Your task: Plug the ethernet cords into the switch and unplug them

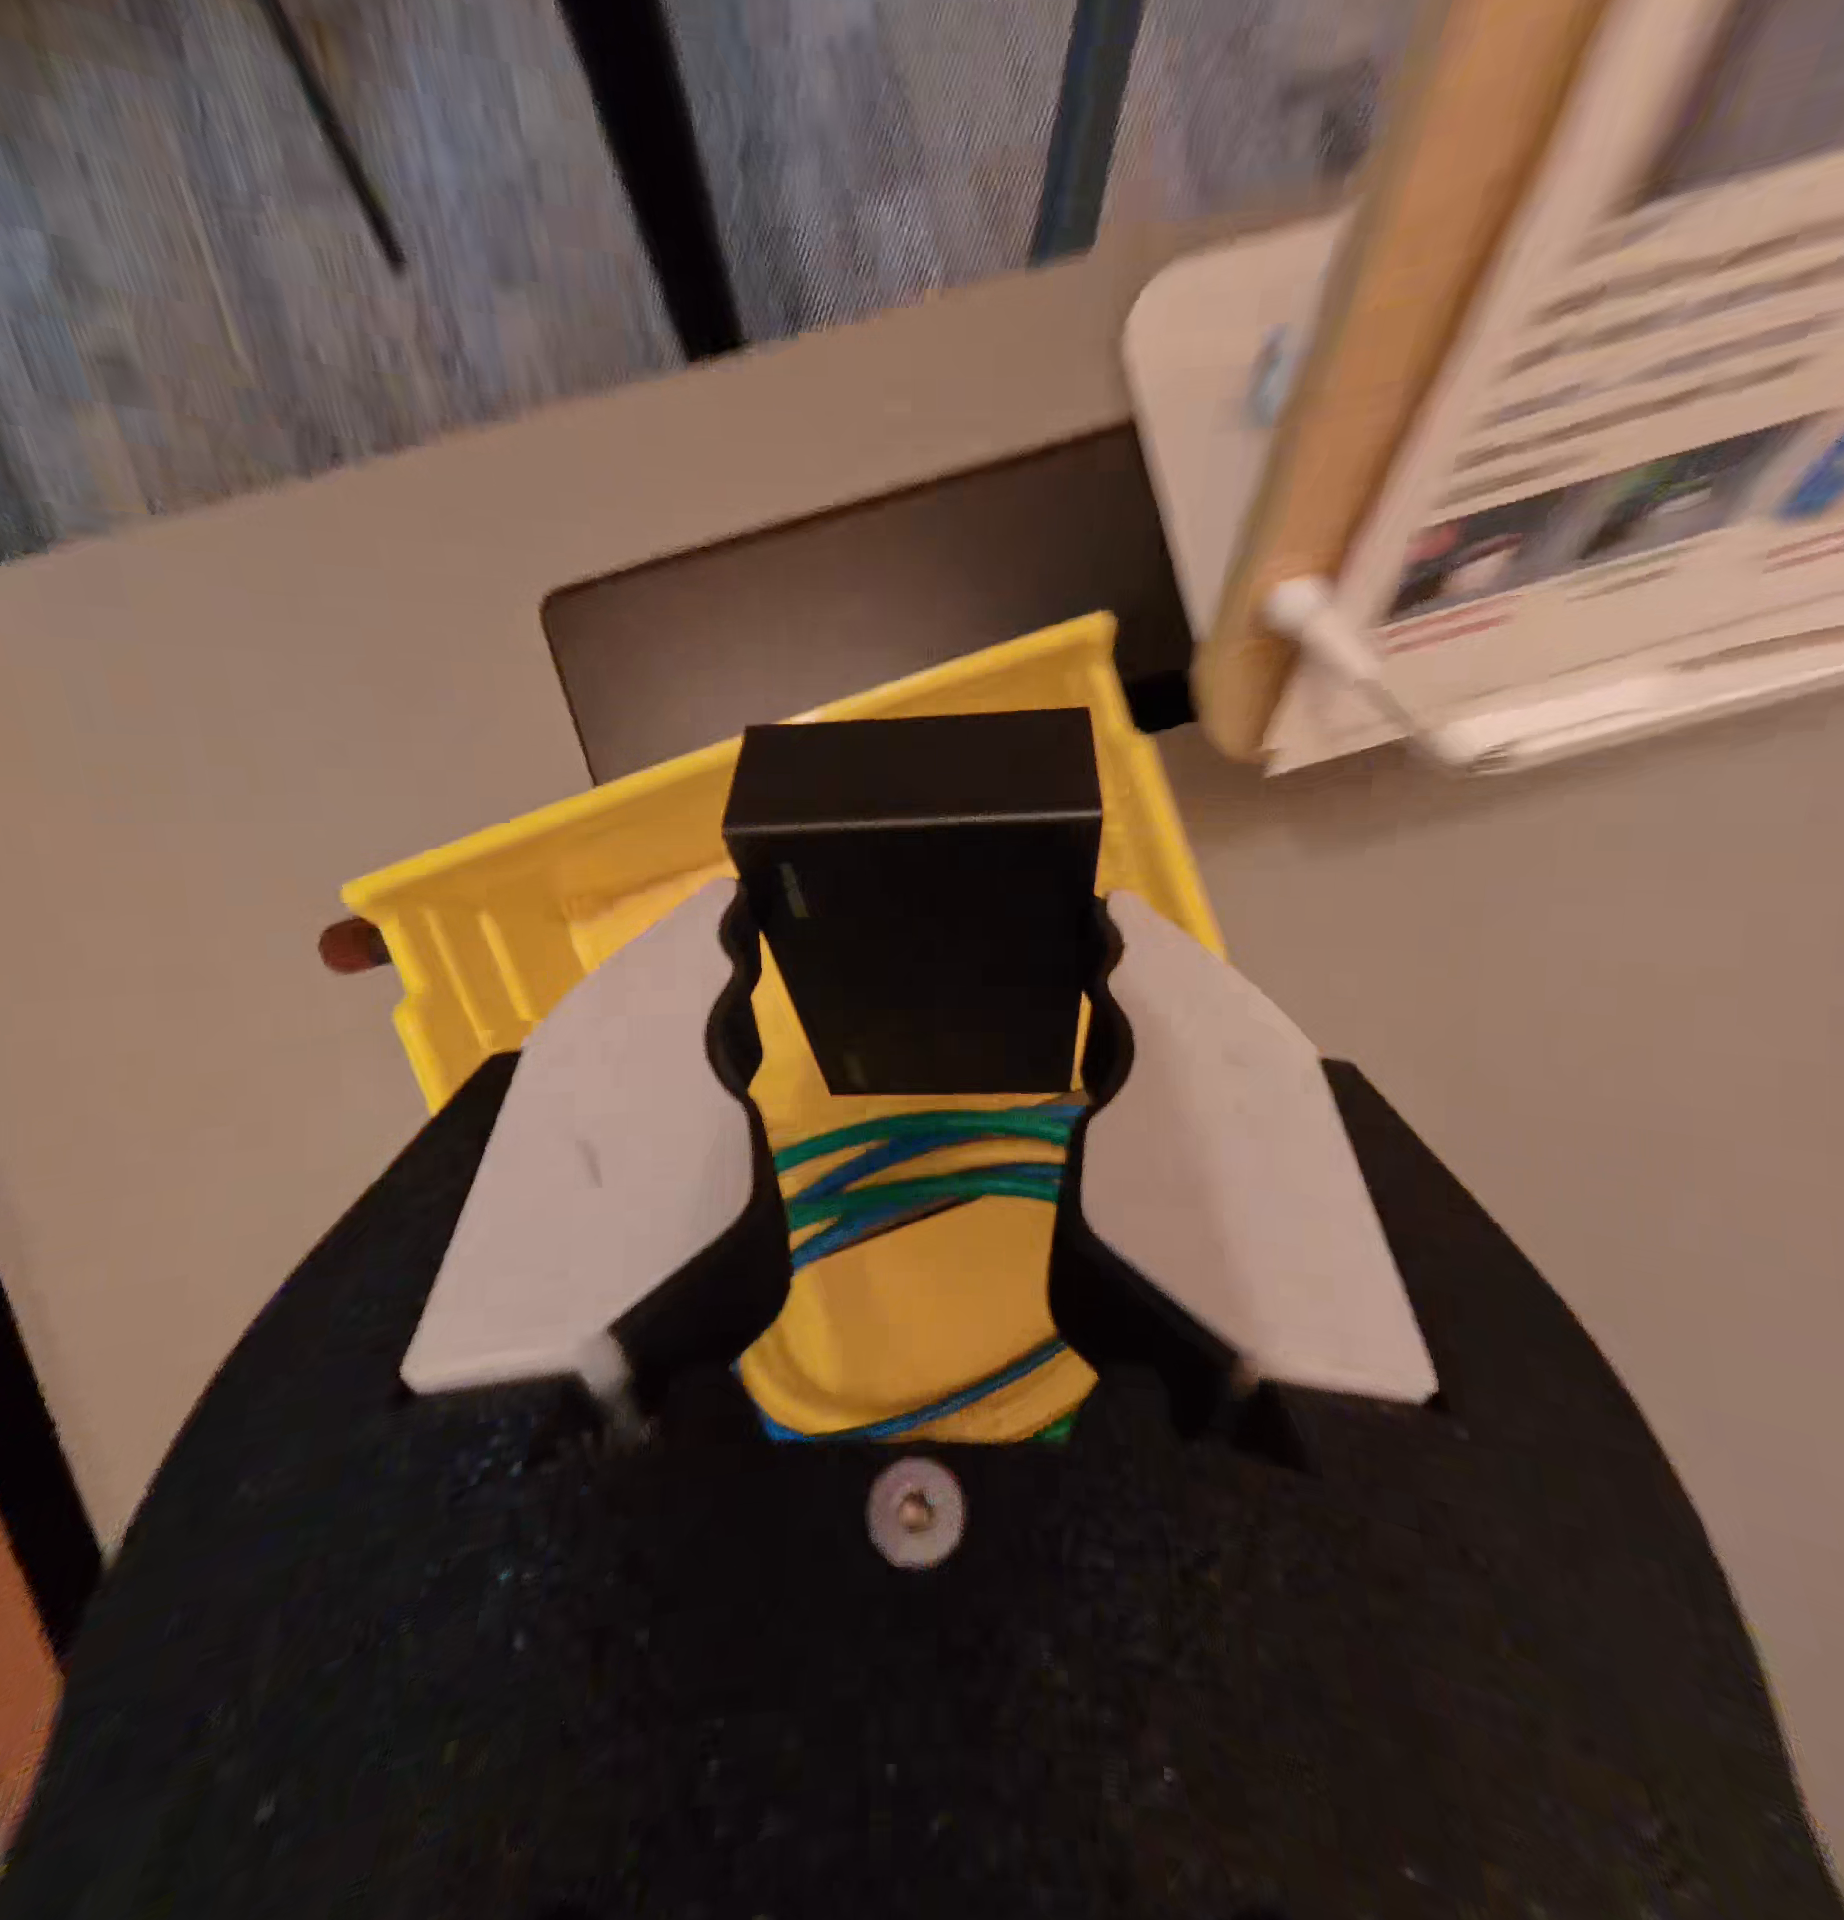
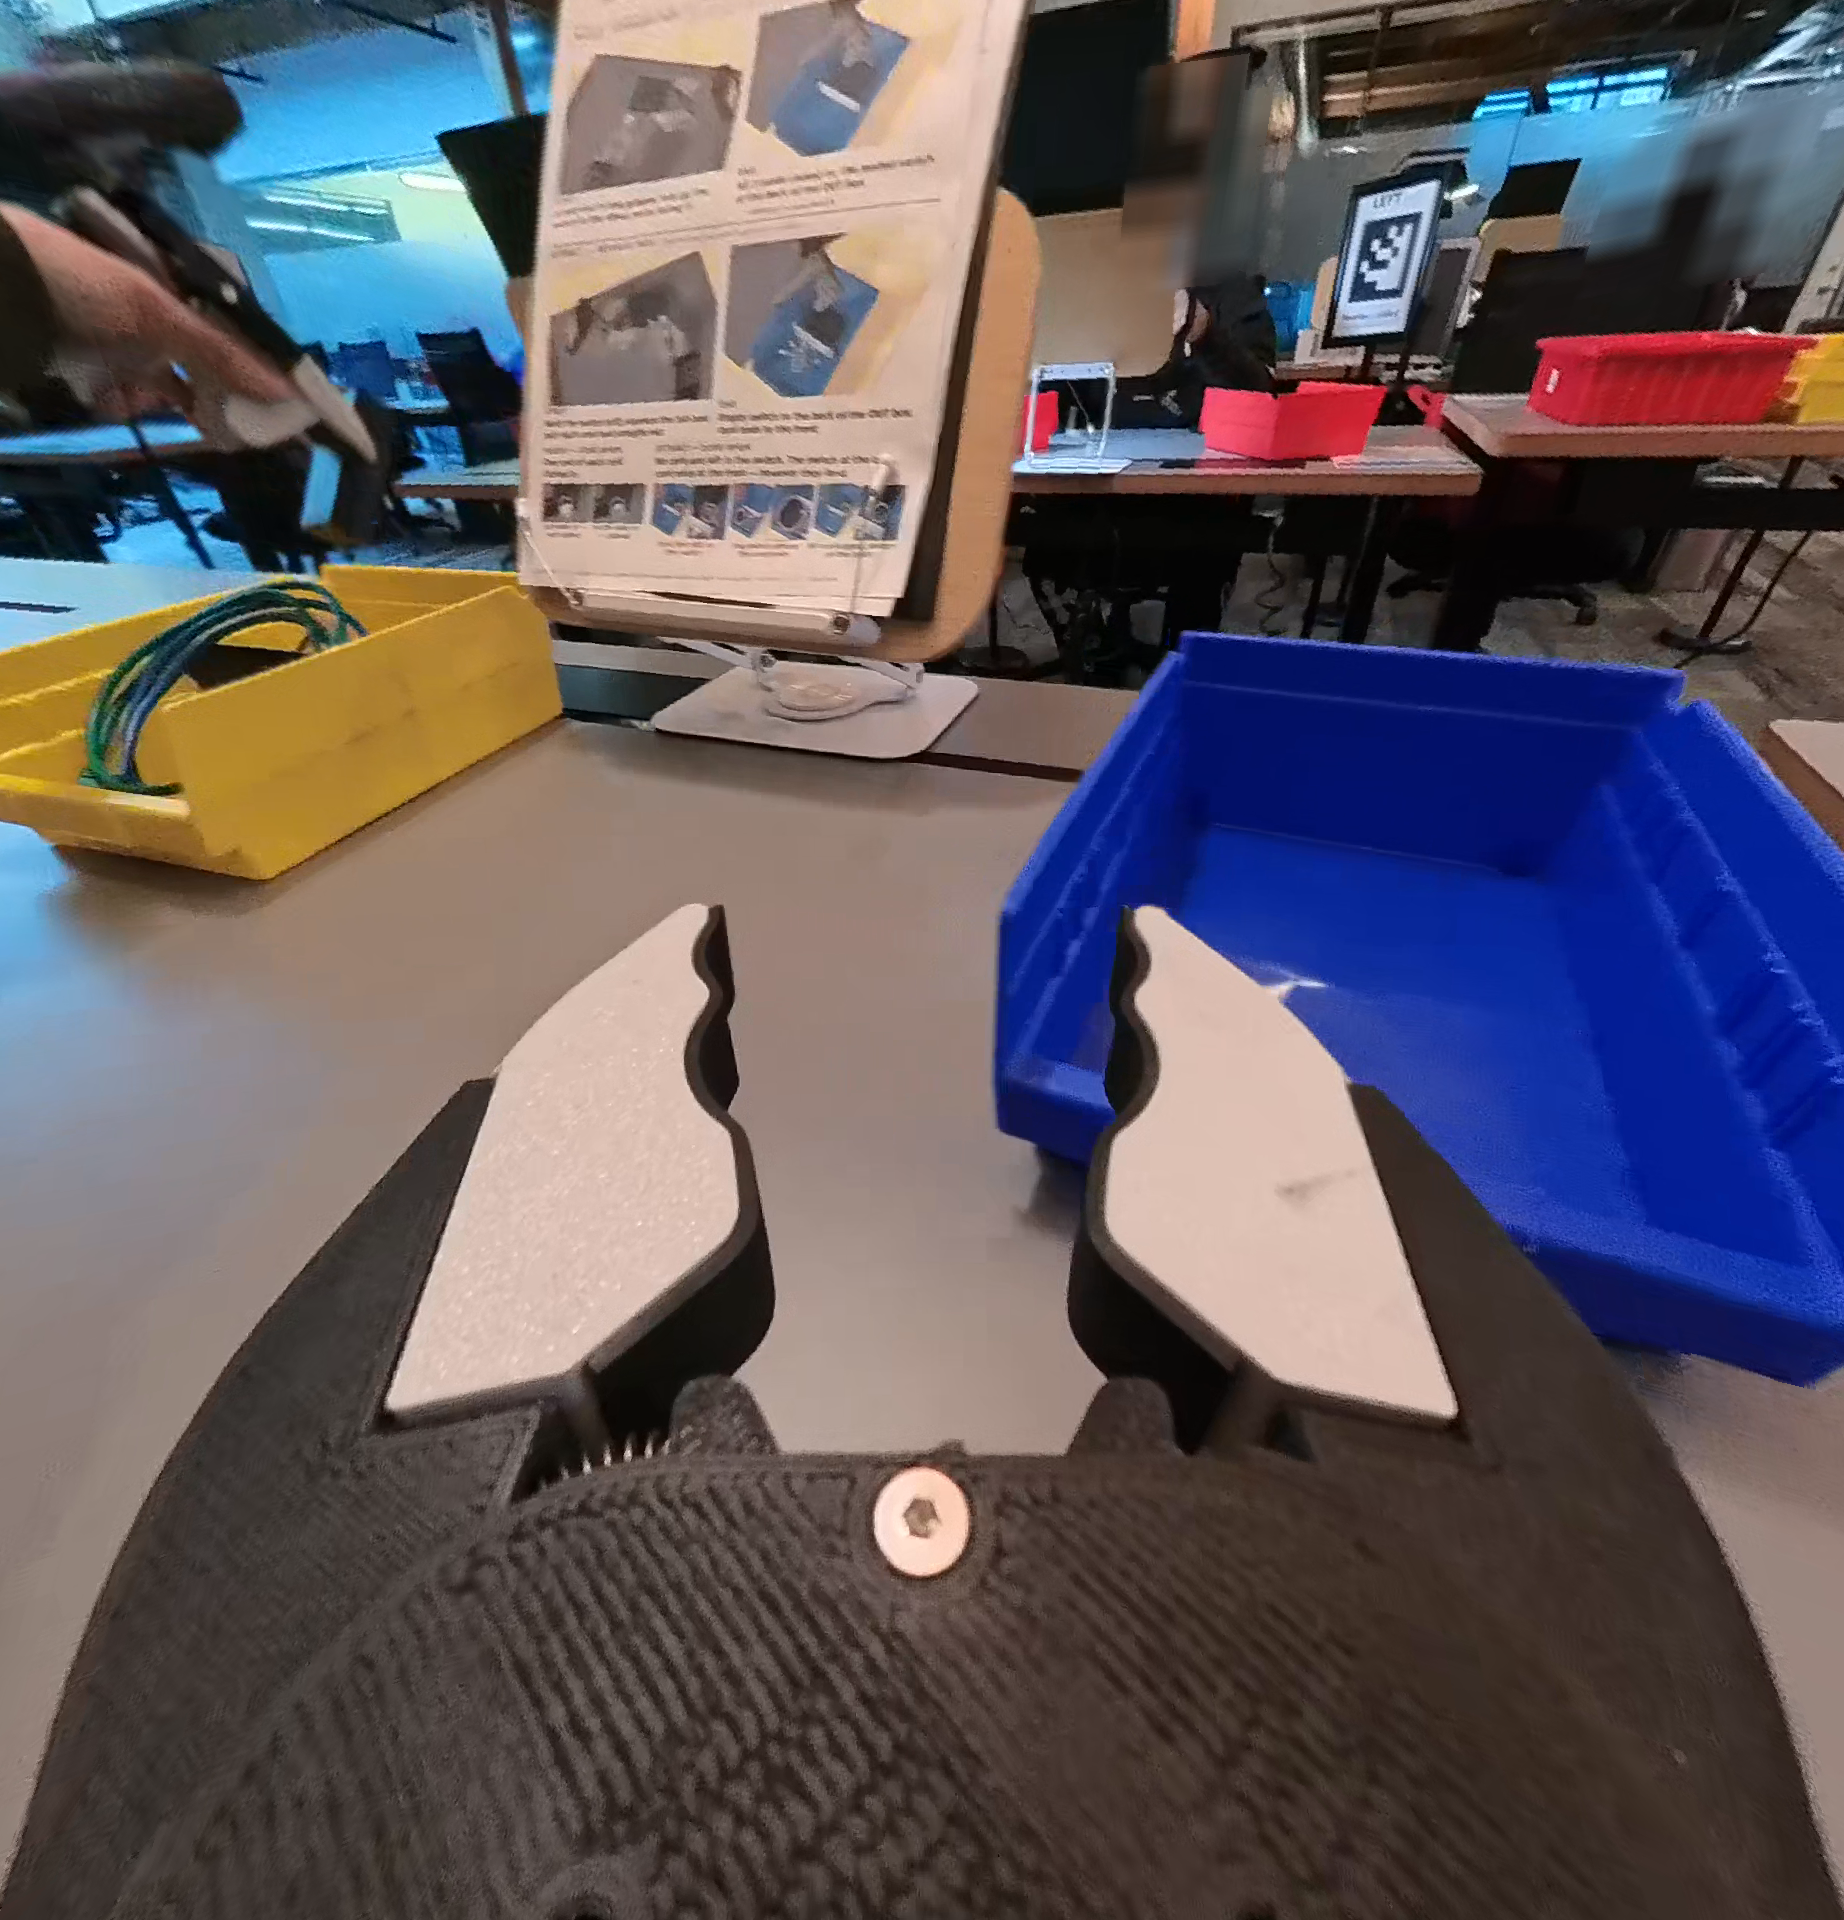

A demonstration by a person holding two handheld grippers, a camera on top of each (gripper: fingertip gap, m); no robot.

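My left gripper (image 1: pixel 918 902) is shut on the black switch (image 1: pixel 923 810), with its fingers on the two long sides. It holds the switch above the yellow bin (image 1: pixel 492 935). Green and blue ethernet cords (image 1: pixel 918 1158) lie coiled in that bin below the switch. In the right wrist view the left gripper (image 2: pixel 320 436) shows at the far left above the yellow bin (image 2: pixel 357 748), with the cords (image 2: pixel 201 644) arching out of it. My right gripper (image 2: pixel 923 925) is open and empty, low over the grey table beside the blue bin (image 2: pixel 1417 717).
A stand with an instruction sheet (image 2: pixel 752 312) rises at the table's back, between the bins; it also shows in the left wrist view (image 1: pixel 1624 416). A dark flat panel (image 1: pixel 845 582) lies behind the yellow bin. The blue bin holds nothing. Other tables with red bins (image 2: pixel 1656 379) stand beyond.
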